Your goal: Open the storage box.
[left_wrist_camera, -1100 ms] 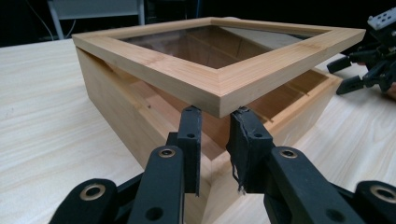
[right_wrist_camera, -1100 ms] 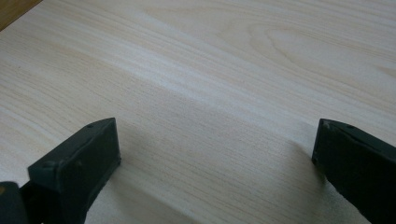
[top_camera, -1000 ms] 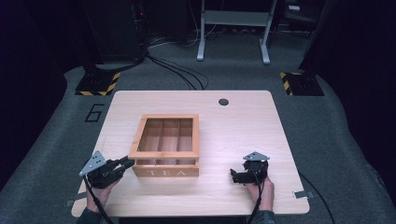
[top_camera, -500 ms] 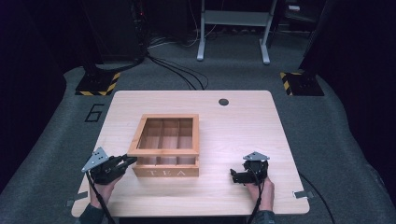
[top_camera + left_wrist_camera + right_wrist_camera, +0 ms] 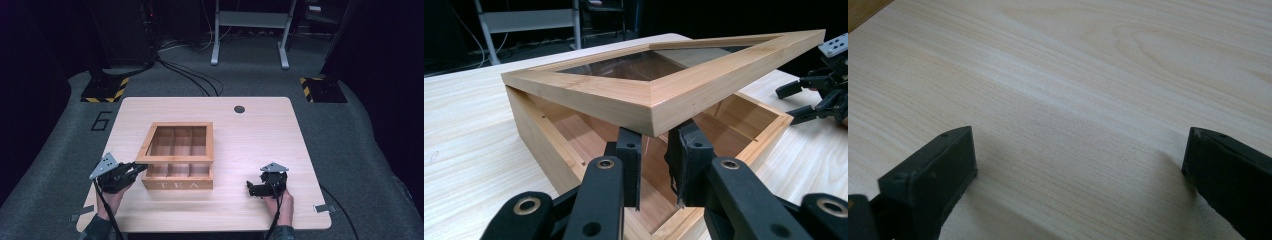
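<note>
A wooden tea box marked TEA stands on the table, its inside split into several compartments. Its glass-paned lid is tilted up at the front. My left gripper reaches in under the lid's front-left corner. Its jaws stand a narrow gap apart with nothing between the pads, and the raised lid sits over their tips, above the box wall. My right gripper rests open on the bare table to the right of the box, its jaws wide and empty; it is also the gripper past the box.
The light wood table has a dark cable hole near its far edge. On the floor behind stand a metal frame, cables and two yellow-black striped bases.
The lid's front edge has come up off the box, and my left gripper has shifted slightly right, under it. The right gripper has stayed put.
</note>
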The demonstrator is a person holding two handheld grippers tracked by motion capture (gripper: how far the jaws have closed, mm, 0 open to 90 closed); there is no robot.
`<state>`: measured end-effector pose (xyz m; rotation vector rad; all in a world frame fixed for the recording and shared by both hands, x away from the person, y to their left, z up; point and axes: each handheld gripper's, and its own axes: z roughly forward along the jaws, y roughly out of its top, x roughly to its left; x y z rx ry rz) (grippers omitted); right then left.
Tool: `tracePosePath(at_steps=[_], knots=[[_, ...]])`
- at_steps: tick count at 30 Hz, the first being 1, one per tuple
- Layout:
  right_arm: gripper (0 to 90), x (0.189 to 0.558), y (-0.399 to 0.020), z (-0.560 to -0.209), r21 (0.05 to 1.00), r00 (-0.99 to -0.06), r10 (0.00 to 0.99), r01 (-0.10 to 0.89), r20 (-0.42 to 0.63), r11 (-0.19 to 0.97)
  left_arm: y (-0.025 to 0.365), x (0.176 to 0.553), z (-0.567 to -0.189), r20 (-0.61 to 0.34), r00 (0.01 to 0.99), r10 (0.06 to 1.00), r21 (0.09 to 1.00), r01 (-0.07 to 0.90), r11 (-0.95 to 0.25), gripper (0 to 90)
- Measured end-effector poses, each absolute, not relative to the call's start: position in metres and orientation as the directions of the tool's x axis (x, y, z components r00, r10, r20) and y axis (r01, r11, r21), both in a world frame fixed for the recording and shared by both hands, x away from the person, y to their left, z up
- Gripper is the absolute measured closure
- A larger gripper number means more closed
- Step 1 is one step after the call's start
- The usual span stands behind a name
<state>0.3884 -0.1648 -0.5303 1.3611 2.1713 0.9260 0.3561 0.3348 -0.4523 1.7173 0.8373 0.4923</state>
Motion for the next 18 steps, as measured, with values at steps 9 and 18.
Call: tracePosePath(at_steps=[9,18], knots=[[0.4,0.3884,-0.1648,-0.5303,0.721,-0.437,0.9,0.624,0.002,0.301,0.3351,0.3602,-0.4493,-0.091,0.653,0.752,0.938,0.31,-0.155,82.0],[0.4,0.3883,-0.1648,-0.5303,0.721,-0.437,0.9,0.624,0.003,0.301,0.335,0.3636,-0.4424,-0.107,0.645,0.757,0.93,0.334,-0.153,84.3]])
